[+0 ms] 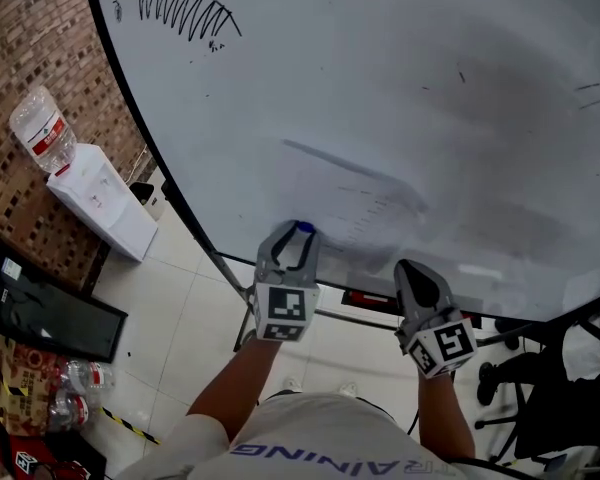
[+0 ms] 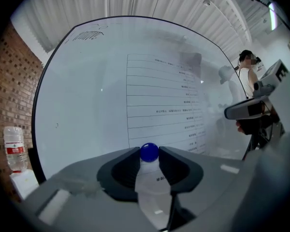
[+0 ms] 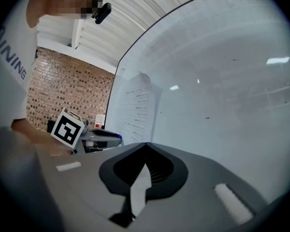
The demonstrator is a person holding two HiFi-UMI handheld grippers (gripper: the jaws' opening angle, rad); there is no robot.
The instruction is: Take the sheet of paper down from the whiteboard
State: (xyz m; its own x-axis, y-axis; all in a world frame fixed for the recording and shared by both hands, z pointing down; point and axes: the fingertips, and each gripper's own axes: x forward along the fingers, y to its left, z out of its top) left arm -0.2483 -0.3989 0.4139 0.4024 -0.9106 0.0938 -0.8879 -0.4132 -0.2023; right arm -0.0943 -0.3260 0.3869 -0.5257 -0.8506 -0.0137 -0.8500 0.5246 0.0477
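A white sheet of paper (image 2: 164, 100) with printed lines lies flat on the whiteboard (image 2: 87, 105); from the head view the sheet (image 1: 365, 203) shows only faintly. A round blue magnet (image 2: 149, 152) sits at the sheet's bottom edge. My left gripper (image 2: 149, 150) points at the board, its two tips pressing on the magnet from either side. The head view shows the same grip, with the left gripper (image 1: 298, 231) against the board. My right gripper (image 1: 412, 268) is to its right, close to the board, shut with nothing in it (image 3: 145, 145).
A water dispenser (image 1: 95, 198) with a bottle on top stands by the brick wall at left. A black panel (image 1: 40, 303) and several water bottles (image 1: 70, 388) lie on the floor. An office chair (image 1: 525, 368) stands at right. Another person (image 2: 249, 76) stands beyond the board.
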